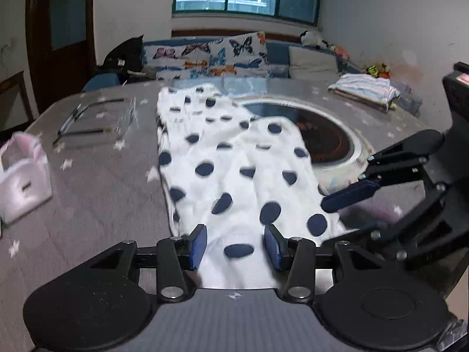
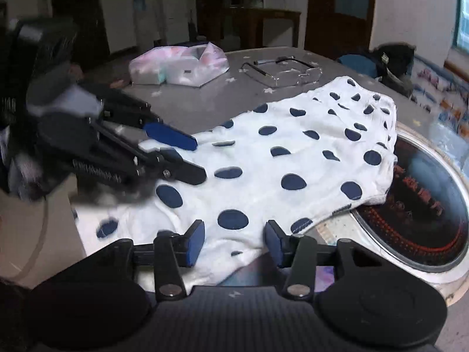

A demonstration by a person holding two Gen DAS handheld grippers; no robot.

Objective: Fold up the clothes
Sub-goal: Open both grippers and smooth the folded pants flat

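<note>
— Across the near edge of the grey star-printed tabletop [image 1: 96, 182], what lies there?

— A white cotton garment with navy polka dots [image 1: 234, 158], spread lengthwise from the near edge toward the far side, its right part draped over the round dark inset cooktop [image 1: 328, 135].

— And the grippers?

— The left gripper [image 1: 236, 248] has its blue pads apart, one on either side of the near hem, gripping nothing. The right gripper [image 2: 234, 242] stands the same way at the near right corner of the cloth, pads wide and straddling the fabric without pinching it. I judge both sit at the hem so as to take two corners together.

— Is it folded?

— It looks narrowed, perhaps doubled lengthwise, though wrinkled; I can't settle how many layers.

— Any containers?

— A translucent plastic bag [image 2: 178, 64] near the far left edge holds pale boxes. Clear-framed glasses [image 2: 287, 73] lie beside it. A folded striped cloth [image 1: 363, 91] rests at the far right edge.
</note>
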